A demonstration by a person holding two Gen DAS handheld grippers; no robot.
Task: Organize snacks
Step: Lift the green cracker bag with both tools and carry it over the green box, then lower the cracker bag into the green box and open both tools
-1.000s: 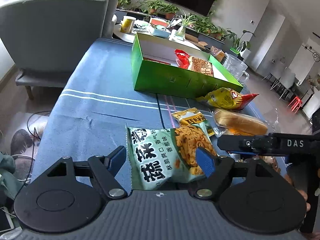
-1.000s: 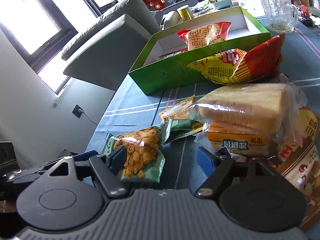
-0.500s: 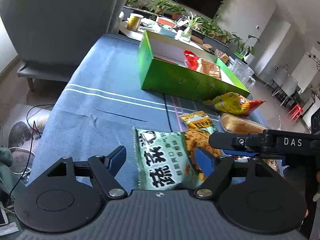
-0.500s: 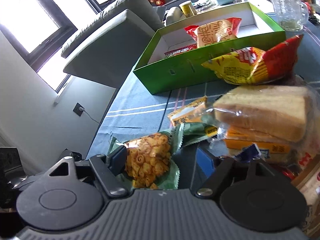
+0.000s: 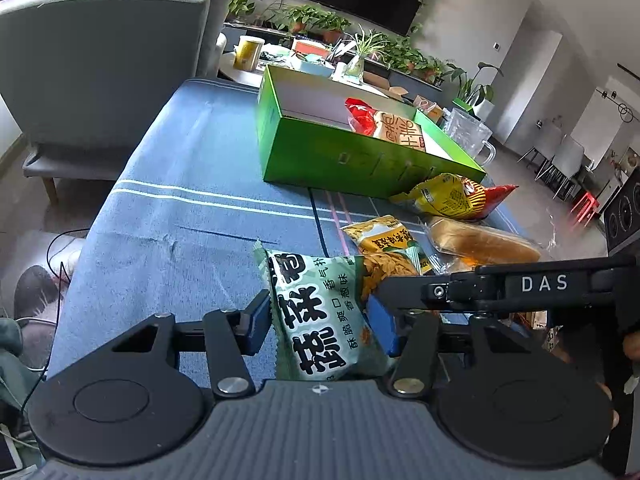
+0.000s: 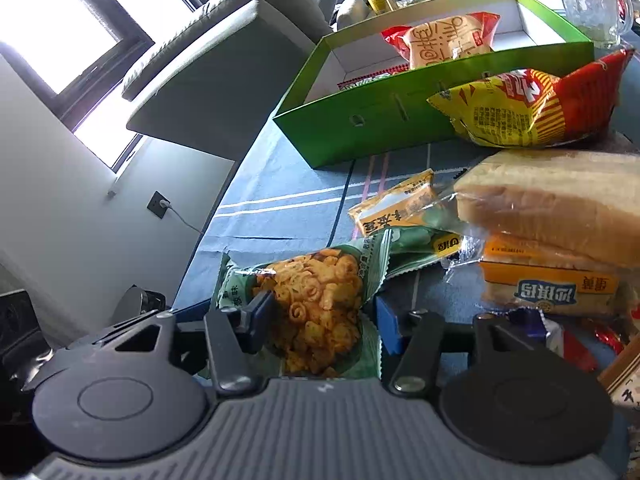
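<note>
A green snack bag (image 5: pixel 316 312) with pictured orange curls (image 6: pixel 316 300) lies at the near edge of the blue cloth. My left gripper (image 5: pixel 320 322) straddles its printed end. The jaws are closing and both blue pads press the bag's sides, which bunch up. My right gripper (image 6: pixel 322 318) straddles the curls end. Its jaws are closing too, and its pads meet the bag's edges. Its black bar marked DAS (image 5: pixel 540 283) crosses the left wrist view. Farther back stands an open green box (image 5: pixel 360 160) holding a red-and-orange bag (image 6: pixel 448 40).
A yellow-and-red chip bag (image 6: pixel 520 112) leans at the box's front. A small yellow packet (image 5: pixel 384 236) and a wrapped bread loaf (image 6: pixel 560 200) lie to the right. A glass mug (image 5: pixel 468 132) stands behind the box, and a grey armchair (image 5: pixel 100 60) at the far left.
Both pairs of jaws have narrowed onto the green bag, which now bunches between the left pads. The right gripper has shifted over the bag's curls end.
</note>
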